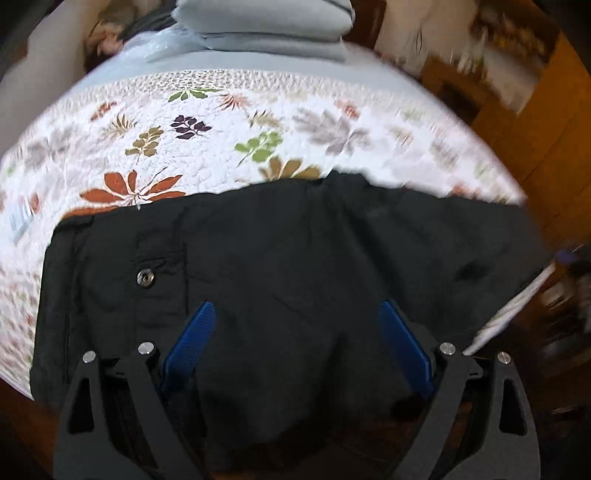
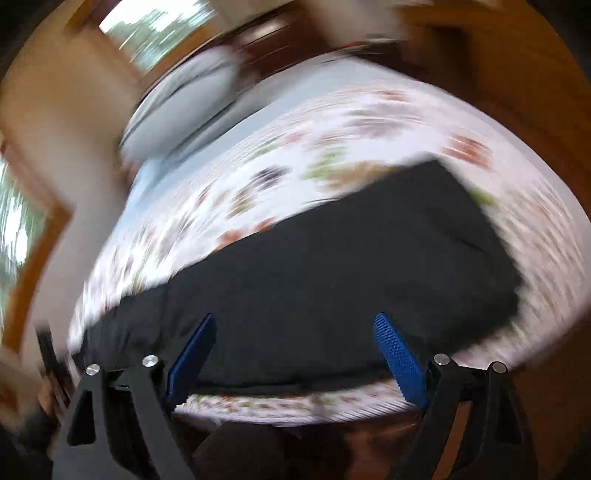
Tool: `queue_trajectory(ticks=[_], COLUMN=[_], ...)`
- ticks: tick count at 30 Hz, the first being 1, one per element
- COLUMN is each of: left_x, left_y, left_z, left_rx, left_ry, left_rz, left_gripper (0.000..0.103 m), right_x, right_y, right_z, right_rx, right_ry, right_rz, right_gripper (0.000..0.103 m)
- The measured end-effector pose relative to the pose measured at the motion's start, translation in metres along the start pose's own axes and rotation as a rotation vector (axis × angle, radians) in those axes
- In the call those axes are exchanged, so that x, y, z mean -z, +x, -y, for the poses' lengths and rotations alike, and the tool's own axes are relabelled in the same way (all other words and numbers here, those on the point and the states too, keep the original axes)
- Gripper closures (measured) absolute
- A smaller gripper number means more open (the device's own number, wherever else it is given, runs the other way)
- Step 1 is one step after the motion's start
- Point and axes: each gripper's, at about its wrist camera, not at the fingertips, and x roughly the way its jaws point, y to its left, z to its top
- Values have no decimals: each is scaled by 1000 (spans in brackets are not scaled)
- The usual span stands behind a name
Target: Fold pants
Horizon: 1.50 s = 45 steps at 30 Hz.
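Black pants (image 1: pixel 295 266) lie spread across the near edge of a bed, with a back pocket and a metal snap button (image 1: pixel 145 277) at the left. Part of the fabric hangs over the bed's front edge. My left gripper (image 1: pixel 297 314) is open, its blue pads (image 1: pixel 192 339) held just above the pants, holding nothing. In the right wrist view, which is strongly motion-blurred, the pants (image 2: pixel 351 266) lie as a dark band across the quilt. My right gripper (image 2: pixel 295 325) is open and empty, over the near edge of the pants.
The bed carries a white quilt with a leaf print (image 1: pixel 184 140), also in the right wrist view (image 2: pixel 332 147). Grey pillows (image 1: pixel 266 29) are stacked at the bed's head. Wooden furniture (image 1: pixel 535 122) stands to the right. A window (image 2: pixel 159 29) shows at the upper left.
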Motion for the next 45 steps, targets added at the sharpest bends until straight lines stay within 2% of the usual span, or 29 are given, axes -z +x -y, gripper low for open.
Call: queue_trajectory(ticks=[3,6,12,16,19,21,23,26,30,33,34,36,38,40,42,45], left_x=[7,12,7,3,2,2,2,2,1,0,0,0,0,-1,-1,0], left_y=[28,37,36,39,40,41,42,43,41,44,44,46,46,44,40,27], left_z=[-2,-3,-10,-10,-12,-12,-10,-9,-12,-11,-10,-8,-6,-6,-8,-13], left_rx=[-74,-106,-93,-96,-90,-88,-93,-97,-74,-80,-81,-87,-93,-88,-89,-81], left_ry=[38,51,23,28,15,12,21,30,19,37,41,49,55,49,35,3], left_rz=[-86,-115,-166,-190,-185,-184,-187,-192,-193,-198,-200,-205,-209,-208,-203,-174], left_gripper=[11,10,10,10,9,8,6,6,6,6,5,3,3,3,3,3], right_x=[8,15,9,-2,-5,-8,-11,-12,-10,-1,4,9,14,20,25,34], right_y=[-13,-10,-1,20,33,39,43,35,16,27,31,31,15,2,-4,-1], right_z=[47,76,107,117,118,117,113,102,90,101,108,115,113,113,120,142], right_rx=[-58,-101,-184,-239,-239,-236,-199,-195,-187,-100,-85,-118,-157,-123,-121,-184], right_ry=[145,214,269,323,328,329,310,266,229,240,254,312,329,324,335,443], right_rz=[49,67,113,86,82,83,81,92,99,29,8,14,73,89,92,101], right_gripper=[15,16,19,30,33,47,90,96,96,93,83,75,50,38,38,38])
